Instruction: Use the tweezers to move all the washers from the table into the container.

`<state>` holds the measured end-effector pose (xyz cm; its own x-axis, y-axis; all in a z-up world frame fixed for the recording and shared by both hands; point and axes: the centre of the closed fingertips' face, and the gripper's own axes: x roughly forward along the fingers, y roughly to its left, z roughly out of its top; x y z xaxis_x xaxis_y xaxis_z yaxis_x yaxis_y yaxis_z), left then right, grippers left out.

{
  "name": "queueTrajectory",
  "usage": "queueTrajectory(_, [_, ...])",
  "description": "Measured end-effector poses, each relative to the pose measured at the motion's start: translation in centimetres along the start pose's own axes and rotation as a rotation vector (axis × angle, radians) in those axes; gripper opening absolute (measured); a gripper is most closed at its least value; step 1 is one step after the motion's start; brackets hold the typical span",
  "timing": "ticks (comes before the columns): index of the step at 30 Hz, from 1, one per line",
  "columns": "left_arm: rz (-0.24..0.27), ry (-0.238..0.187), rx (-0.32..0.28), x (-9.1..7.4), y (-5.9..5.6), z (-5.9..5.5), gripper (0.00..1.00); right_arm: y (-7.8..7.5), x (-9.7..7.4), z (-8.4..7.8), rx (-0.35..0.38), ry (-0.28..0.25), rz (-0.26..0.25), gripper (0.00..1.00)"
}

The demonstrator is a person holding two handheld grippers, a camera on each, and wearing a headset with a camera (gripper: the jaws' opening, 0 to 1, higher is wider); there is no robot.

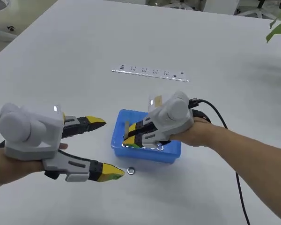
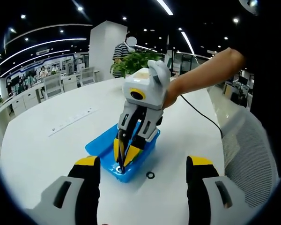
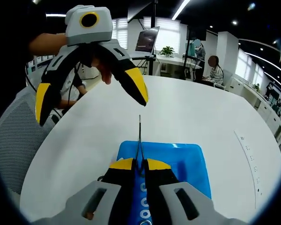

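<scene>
Two tongs: your right tongs are clenched and your left tongs are spread wide with nothing in them.
Right grip: you pinch the tweezers by their back end, so the thin tips reach out past the jaws for fine work.
Tweezer tips: they point down at the near-left corner of the container; whether a washer sits between them is too small to tell.
Left tongs' place: they hover just left of the container without touching it, likely kept clear of the tweezers yet close enough to steady the box.
Container: the blue tray rests flat on the white surface, close to you for short carries.
Inside: at least one ring seems to lie by the near wall.
Washer: one loose washer lies on the surface just in front of the container's near wall, apart from it.
Judgement: that washer looks like your next pick.
</scene>
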<state>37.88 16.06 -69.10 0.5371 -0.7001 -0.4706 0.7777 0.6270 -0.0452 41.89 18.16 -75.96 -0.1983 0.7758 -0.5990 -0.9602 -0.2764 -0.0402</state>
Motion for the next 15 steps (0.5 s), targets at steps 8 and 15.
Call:
queueTrajectory(8, [-0.011,0.0,0.03,0.7,1.5,0.9,0.59,-0.1,0.1,0.1,0.011,-0.008,0.003,0.09])
queueTrajectory(15, [-0.035,-0.005,0.028,1.3,2.4,1.8,0.39,-0.2,0.2,0.0,0.002,-0.008,0.005,0.09])
